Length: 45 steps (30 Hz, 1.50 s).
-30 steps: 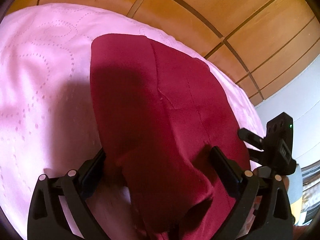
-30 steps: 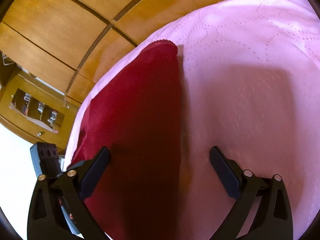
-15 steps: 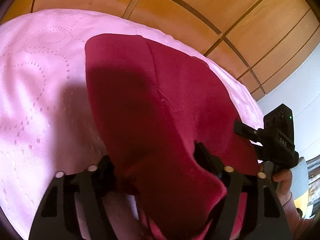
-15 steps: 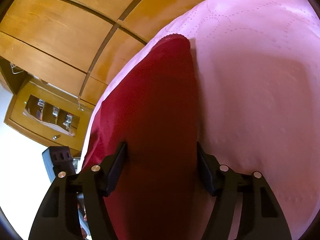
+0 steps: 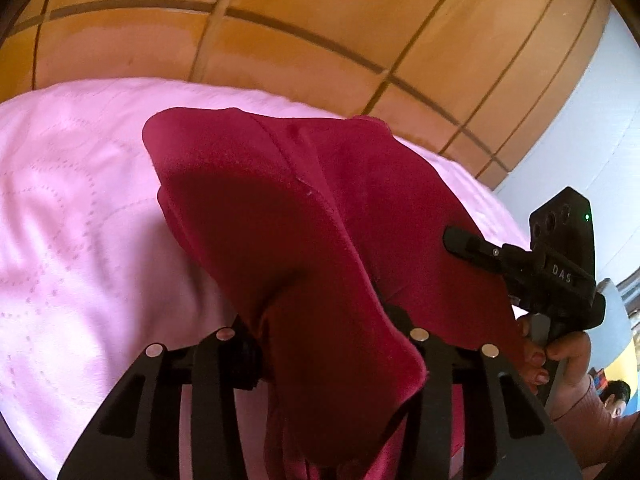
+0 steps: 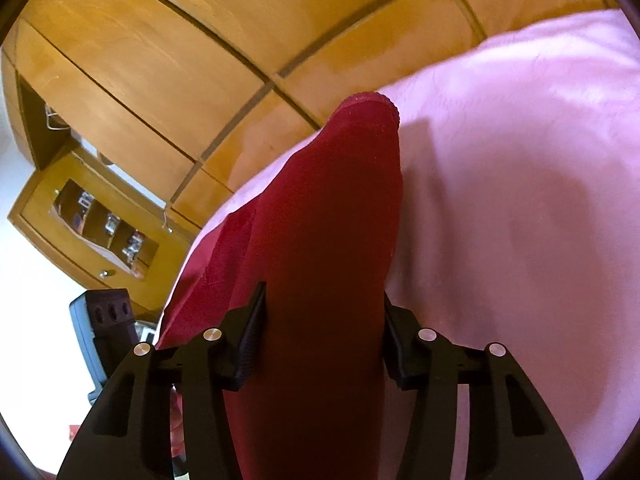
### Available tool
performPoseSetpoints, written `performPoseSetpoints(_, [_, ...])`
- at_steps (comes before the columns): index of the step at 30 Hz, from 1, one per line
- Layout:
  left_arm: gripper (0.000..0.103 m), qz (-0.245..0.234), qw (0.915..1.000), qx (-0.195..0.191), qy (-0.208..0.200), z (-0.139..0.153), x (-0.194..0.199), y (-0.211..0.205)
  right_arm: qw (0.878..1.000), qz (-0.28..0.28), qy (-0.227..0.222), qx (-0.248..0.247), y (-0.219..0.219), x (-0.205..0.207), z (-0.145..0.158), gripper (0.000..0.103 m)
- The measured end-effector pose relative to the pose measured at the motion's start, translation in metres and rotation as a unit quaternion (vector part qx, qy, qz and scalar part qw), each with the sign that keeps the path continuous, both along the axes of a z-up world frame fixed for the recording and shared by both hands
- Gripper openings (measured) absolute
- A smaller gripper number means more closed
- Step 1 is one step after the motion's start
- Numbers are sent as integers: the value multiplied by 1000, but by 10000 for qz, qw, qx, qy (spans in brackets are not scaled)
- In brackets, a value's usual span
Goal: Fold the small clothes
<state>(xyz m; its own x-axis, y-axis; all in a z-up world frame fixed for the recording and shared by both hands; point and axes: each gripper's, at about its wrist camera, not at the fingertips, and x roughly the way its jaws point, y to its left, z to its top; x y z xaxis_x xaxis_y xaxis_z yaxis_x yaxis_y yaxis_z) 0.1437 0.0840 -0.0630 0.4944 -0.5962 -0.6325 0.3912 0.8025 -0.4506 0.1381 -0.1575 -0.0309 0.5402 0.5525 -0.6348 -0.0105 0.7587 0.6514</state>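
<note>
A dark red small garment (image 5: pixel 312 208) lies on a pink quilted bedspread (image 5: pixel 72 216). My left gripper (image 5: pixel 320 344) is shut on the garment's near edge and holds it lifted, so the cloth drapes over the fingers. My right gripper (image 6: pixel 320 332) is shut on another part of the same red garment (image 6: pixel 332 216), which stretches away to a scalloped hem near the bed's far edge. The right gripper also shows in the left wrist view (image 5: pixel 536 264), at the garment's right side.
Wooden wardrobe panels (image 5: pixel 320 24) stand behind the bed. A wooden cabinet with a glass-front drawer (image 6: pixel 96 232) is at the left in the right wrist view. The pink bedspread (image 6: pixel 520 200) spreads to the right of the garment.
Both grippers closed from wide open onto the red garment's near edge. Both lifted it, and the cloth now bunches and rises off the bedspread.
</note>
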Motion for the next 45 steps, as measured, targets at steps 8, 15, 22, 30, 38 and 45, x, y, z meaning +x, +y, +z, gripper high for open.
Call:
performPoseSetpoints(8, [42,-637,9975,39,-312,20,4,-67,9978,-513,-320,-268,-53,-33,31,50])
performPoseSetpoints(15, [42,-1216,9919,123,-358,27,18,-143,9927,-1043,-368,-478,-109,-46,39,50])
performPoseSetpoints(22, [42,-1631,9857,127,-400,28,38,-218,9835,-1482,-536,-886,-160,-54,49,50])
performPoseSetpoints(30, [43,-1857,9808,325,-499,23,68,-288,9723,-1978,-652,-1061,-213,-51,36,50])
performPoseSetpoints(38, [59,-1731,9823,668,-268,-3,97,-310,9655,-2402,-201,-990,-258,-42,-15,59])
performPoseSetpoints(45, [66,-1073,9904,570,-663,30,75,-260,9450,-3018,-362,-1209,-281,-83,19,65])
